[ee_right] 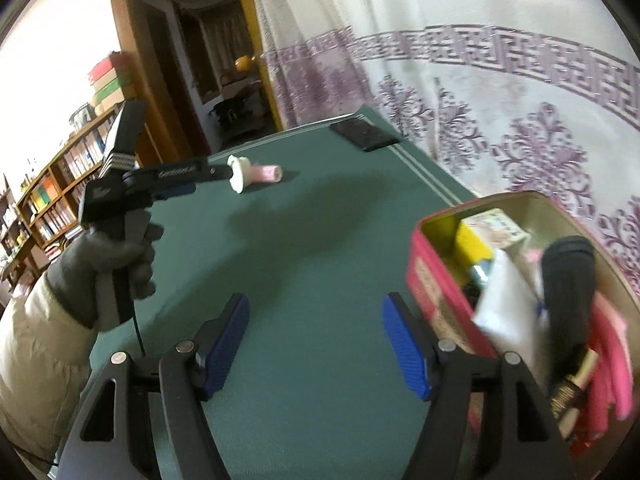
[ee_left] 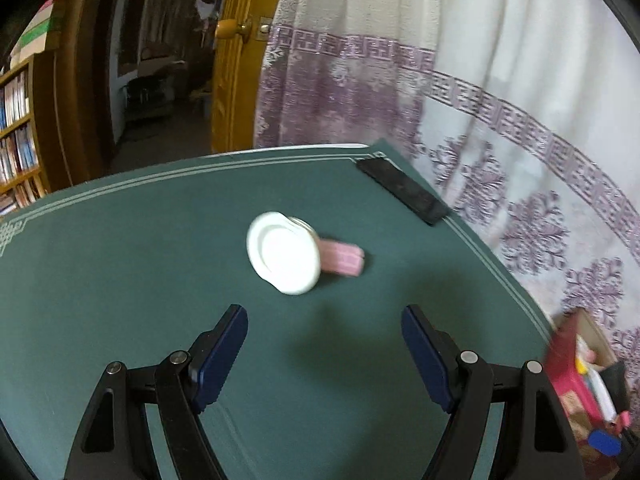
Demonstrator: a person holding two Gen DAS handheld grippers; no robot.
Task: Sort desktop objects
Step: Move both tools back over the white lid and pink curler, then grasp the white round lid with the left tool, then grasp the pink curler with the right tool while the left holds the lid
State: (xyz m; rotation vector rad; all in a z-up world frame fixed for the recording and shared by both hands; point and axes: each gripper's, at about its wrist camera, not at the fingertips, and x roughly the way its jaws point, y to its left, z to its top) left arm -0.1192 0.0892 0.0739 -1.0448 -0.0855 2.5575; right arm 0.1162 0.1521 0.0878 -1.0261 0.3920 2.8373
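Observation:
A small pink bottle with a wide white cap lies on its side in the middle of the green table mat. My left gripper hovers just short of it, open, nothing between its blue pads. In the right wrist view the same bottle lies far off, and the left gripper's fingers, held by a gloved hand, reach close to its cap. My right gripper stands open and empty over the mat, just left of a red tin box filled with several items.
A black phone lies at the mat's far right corner. The tin holds a black cylinder, white paper and pink pieces. A patterned curtain hangs behind the table; a doorway and bookshelves stand to the left.

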